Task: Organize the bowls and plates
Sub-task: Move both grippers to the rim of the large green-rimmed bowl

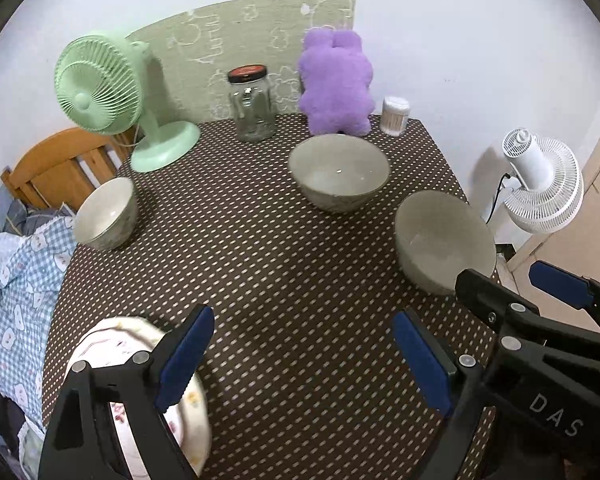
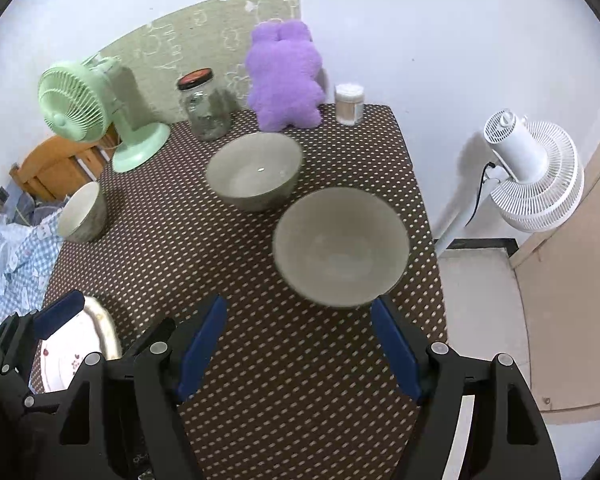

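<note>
Currently: my left gripper (image 1: 300, 364) and right gripper (image 2: 300, 350) both gape wide, holding nothing. Three bowls: near-right (image 2: 340, 246), far-centre (image 2: 254, 170), left edge (image 1: 106, 214). Plate (image 1: 140, 380) near-left. Risk: nudging edge pieces off the table (image 1: 260, 260).

two wrist views side by side, angled down over one dotted tablecloth (image 1: 300, 264), both facing the back wall
</note>
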A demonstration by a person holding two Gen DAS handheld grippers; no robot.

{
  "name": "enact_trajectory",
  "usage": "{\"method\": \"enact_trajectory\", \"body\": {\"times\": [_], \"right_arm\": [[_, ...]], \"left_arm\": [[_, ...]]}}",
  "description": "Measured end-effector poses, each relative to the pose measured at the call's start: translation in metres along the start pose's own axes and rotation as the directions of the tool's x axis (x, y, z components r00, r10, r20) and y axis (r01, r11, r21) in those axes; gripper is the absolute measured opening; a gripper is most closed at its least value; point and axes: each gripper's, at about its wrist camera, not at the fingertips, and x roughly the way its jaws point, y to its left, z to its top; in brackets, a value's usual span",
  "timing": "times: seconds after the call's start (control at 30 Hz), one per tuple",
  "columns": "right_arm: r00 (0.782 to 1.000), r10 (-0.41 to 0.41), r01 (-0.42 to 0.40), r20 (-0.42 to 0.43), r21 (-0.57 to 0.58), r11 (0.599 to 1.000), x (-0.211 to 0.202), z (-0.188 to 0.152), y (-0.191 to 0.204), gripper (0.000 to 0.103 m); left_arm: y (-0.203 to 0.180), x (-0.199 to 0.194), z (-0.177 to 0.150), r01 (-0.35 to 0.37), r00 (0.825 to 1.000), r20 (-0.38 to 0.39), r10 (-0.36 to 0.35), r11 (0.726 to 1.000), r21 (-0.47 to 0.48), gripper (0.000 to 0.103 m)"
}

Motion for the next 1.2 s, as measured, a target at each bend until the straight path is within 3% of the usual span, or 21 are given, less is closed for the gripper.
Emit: {"method": "enact_trajectory", "body": {"times": [0.73,0.87,0.93,1.07,1.2], "right_arm": [[0.997,-0.072,0.073,-0.016,0.057,0.996,0.092,0.049,-0.080,0.078],[0.996,-0.079,0.080,-0.030,0.061,0.995,0.105,0.051,-0.085,0.076],[0.997,-0.070,0.073,-0.041,0.069,0.995,0.111,0.050,-0.088,0.070],[0.996,-0.058,0.064,-0.065,0.088,0.994,0.121,0.049,-0.092,0.056],[0.995,-0.042,0.051,-0.095,0.095,0.994,0.130,0.047,-0.093,0.041]], "left_arm": [[-0.075,0.093,0.048,0.028,0.999,-0.024,-0.027,0.999,0.043,0.083],[-0.081,0.109,0.052,0.065,0.996,-0.065,-0.062,0.997,0.039,0.070],[-0.083,0.114,0.053,0.059,0.995,-0.077,-0.056,0.997,0.040,0.064],[-0.087,0.123,0.055,0.056,0.993,-0.107,-0.050,0.997,0.052,0.039],[-0.087,0.131,0.052,0.057,0.989,-0.138,-0.049,0.997,0.048,0.030]]}}
